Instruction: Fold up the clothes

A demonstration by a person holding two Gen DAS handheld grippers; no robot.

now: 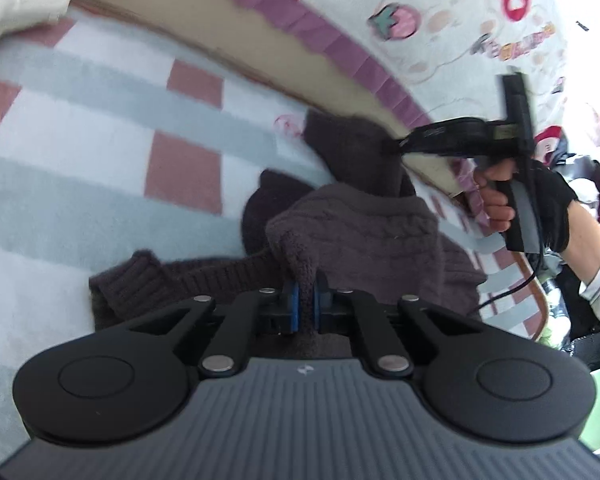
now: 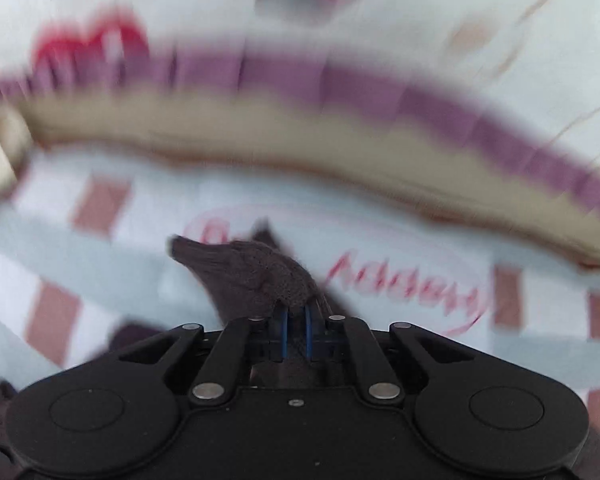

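We see our left hand-held gripper (image 1: pixel 305 305) closed narrow, its blue pads (image 1: pixel 295 307) pinching a fold of the dark brown cable-knit sweater (image 1: pixel 364 236), which rises in a hump right ahead of the pads and spreads out beyond and to either side on the checked blanket (image 1: pixel 100 152) of pale blue, white and dusty red squares; a ribbed cuff or hem (image 1: pixel 140 280) of the sweater lies just to the left of this hand-held gripper. Ahead and to the right, our right hand-held gripper (image 1: pixel 396 148) is held by a hand (image 1: pixel 500 196) in a black fingerless glove and bites into a raised far part of the same sweater. From its own camera the right hand-held gripper (image 2: pixel 296 320) is likewise narrow, blue pads (image 2: pixel 285 332) clamped on a bunched point of the knit (image 2: pixel 260 272) that sticks up and to the left in front of it. Beyond both, blurred, run a beige band (image 2: pixel 300 152), a purple ruffle (image 2: pixel 340 84) and a white cover with red and strawberry prints (image 1: pixel 420 8)
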